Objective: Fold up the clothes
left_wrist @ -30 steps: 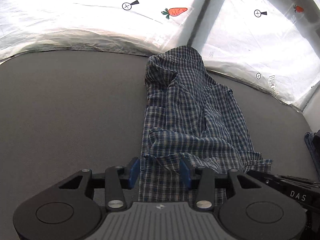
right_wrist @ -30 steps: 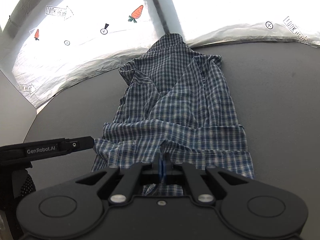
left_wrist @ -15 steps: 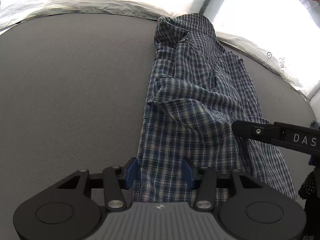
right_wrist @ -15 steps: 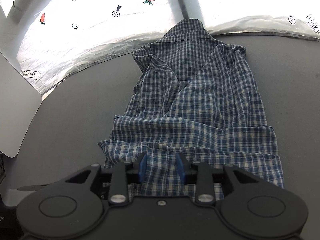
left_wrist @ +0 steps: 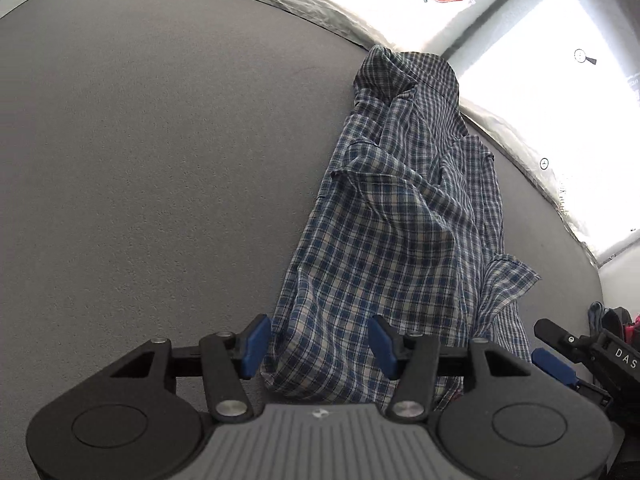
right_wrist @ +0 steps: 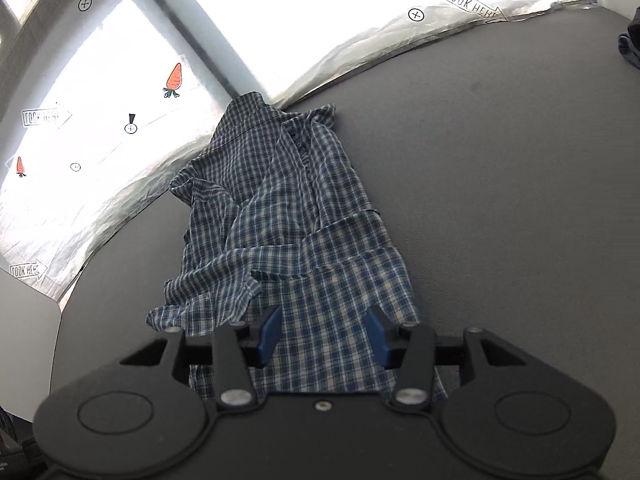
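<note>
A blue and white checked shirt [left_wrist: 400,220] lies as a long narrow strip on the grey table [left_wrist: 140,160], collar at the far end by the window. My left gripper [left_wrist: 318,340] is open, its blue pads on either side of the shirt's near left hem, holding nothing. My right gripper [right_wrist: 324,334] is open over the shirt [right_wrist: 304,240] near its right hem, holding nothing. A sleeve cuff [right_wrist: 208,300] lies folded across the shirt's left side. The right gripper's fingertips [left_wrist: 554,362] show at the lower right of the left wrist view.
Crinkled white sheeting with carrot and arrow markers [right_wrist: 80,168] lines the table's far edge below bright windows. Dark clothing [right_wrist: 630,46] lies at the far right of the table. More dark items [left_wrist: 612,320] sit off the right edge.
My right gripper opened and let go of the shirt's hem, then opened wider. Both grippers tilted and shifted; the sleeve and hem now lie loose on the shirt.
</note>
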`<action>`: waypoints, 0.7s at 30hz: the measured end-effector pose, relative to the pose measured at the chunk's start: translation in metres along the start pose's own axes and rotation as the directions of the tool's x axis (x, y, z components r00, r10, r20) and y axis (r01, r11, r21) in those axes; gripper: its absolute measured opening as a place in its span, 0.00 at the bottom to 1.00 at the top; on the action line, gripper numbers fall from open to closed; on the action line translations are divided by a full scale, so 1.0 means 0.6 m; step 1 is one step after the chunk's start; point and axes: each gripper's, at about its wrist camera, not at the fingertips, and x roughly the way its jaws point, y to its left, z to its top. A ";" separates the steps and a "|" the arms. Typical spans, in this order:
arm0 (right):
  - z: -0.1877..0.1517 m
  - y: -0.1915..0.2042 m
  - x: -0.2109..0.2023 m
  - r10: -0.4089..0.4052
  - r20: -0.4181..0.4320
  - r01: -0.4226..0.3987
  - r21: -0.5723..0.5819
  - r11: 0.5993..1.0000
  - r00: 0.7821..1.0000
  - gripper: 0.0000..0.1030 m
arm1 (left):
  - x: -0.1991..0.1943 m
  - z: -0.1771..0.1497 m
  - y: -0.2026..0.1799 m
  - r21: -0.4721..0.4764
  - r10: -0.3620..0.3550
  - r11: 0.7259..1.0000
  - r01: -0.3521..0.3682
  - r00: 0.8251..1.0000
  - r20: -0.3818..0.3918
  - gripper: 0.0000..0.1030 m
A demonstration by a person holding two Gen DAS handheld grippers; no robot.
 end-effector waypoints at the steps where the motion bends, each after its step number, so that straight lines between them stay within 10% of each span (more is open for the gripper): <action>1: -0.006 -0.016 -0.005 0.005 0.005 -0.005 0.049 0.999 1.000 0.50 | -0.004 -0.004 0.016 -0.068 -0.030 0.997 0.030 1.000 -0.007 0.54; 6: -0.051 -0.095 -0.032 0.050 0.018 -0.054 0.311 0.949 0.999 0.53 | -0.020 -0.036 0.088 -0.376 -0.194 0.908 0.188 0.981 0.022 0.55; 15: -0.112 -0.170 -0.035 0.165 -0.014 -0.126 0.578 0.806 0.986 0.56 | -0.003 -0.079 0.097 -0.504 -0.293 0.825 0.255 0.956 0.004 0.56; 21: -0.135 -0.178 -0.012 0.248 0.001 -0.185 0.667 0.722 0.969 0.58 | 0.028 -0.074 0.085 -0.525 -0.282 0.816 0.243 0.959 0.006 0.56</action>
